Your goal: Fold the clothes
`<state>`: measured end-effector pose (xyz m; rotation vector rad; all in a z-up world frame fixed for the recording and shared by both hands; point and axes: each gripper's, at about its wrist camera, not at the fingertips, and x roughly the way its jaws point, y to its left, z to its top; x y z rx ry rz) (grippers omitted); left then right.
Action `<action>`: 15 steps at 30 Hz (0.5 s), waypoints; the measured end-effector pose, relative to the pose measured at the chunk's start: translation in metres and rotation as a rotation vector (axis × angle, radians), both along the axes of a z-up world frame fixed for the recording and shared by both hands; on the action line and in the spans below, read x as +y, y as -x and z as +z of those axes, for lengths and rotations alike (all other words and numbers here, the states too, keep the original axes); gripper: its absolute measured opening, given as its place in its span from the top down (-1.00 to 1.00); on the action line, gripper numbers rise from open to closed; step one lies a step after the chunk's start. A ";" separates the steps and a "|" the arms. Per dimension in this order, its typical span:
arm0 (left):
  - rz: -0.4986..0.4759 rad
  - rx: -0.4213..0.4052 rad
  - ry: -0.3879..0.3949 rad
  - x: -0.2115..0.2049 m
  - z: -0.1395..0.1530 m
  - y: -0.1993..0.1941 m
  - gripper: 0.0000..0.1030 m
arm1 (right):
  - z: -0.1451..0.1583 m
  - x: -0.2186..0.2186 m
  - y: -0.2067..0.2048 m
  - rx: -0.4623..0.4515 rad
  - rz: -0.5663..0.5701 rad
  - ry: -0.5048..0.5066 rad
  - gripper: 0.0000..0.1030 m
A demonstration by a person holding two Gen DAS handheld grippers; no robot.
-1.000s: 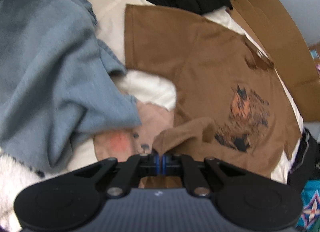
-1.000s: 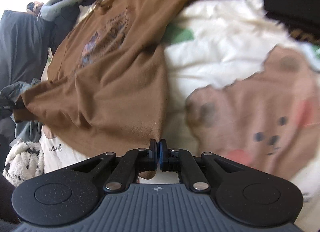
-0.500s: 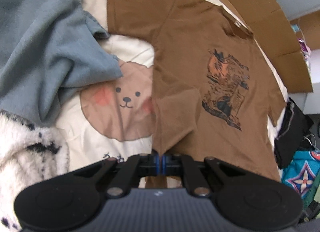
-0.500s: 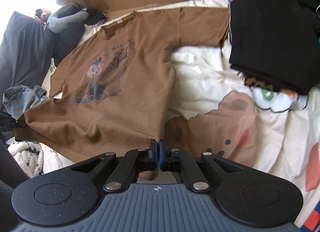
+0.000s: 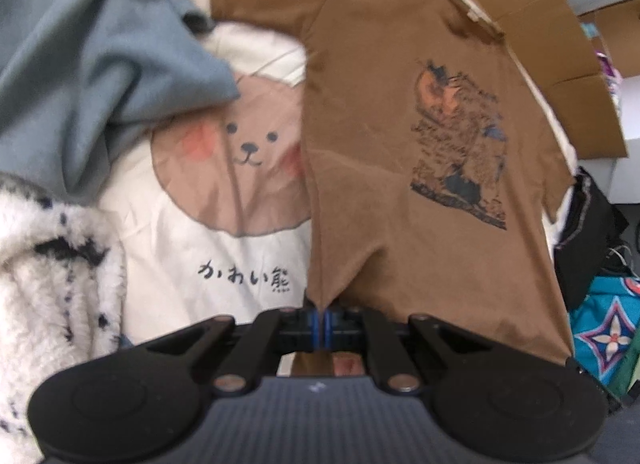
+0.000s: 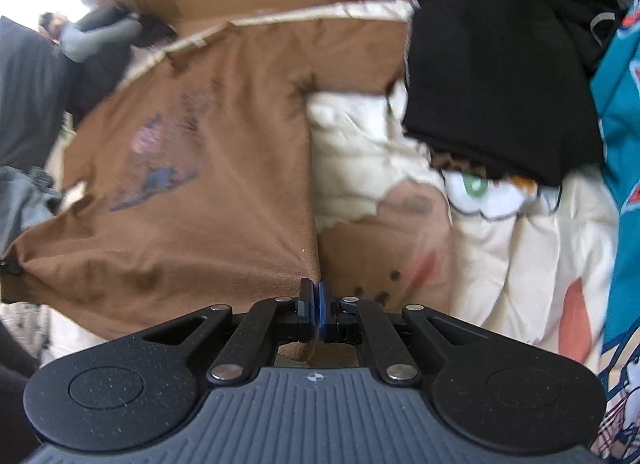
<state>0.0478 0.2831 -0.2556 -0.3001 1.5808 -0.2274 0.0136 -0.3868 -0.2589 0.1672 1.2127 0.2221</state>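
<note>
Fig.: I had the left gripper (image 5: 321,318) and right gripper (image 6: 316,306) each clamped shut on a bottom corner of the brown T-shirt (image 5: 380,124), hem pulled taut btwn them so the body lay flat, print up, on the bear-print sheet (image 5: 224,248) w/ collar at the far end, probably ready for a first fold. Vs. a second earlier, the bunched, wrinkled shirt had spread out smooth; the blue garment (image 5: 80,64) beside it stayed put.

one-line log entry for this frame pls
stage: spreading brown t-shirt print-up | left tongs: shut on hem | right tongs: shut on hem | surface: bear-print sheet
</note>
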 end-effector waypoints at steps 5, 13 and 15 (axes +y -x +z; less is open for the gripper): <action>0.000 0.034 -0.022 -0.002 -0.025 0.003 0.94 | -0.059 0.008 0.005 0.067 -0.028 0.028 1.00; -0.010 0.049 -0.061 -0.001 -0.034 -0.001 0.94 | -0.108 0.006 0.024 0.123 -0.132 0.010 0.88; -0.011 0.041 -0.077 -0.001 -0.033 -0.004 0.94 | -0.109 0.001 0.029 0.114 -0.150 -0.006 0.73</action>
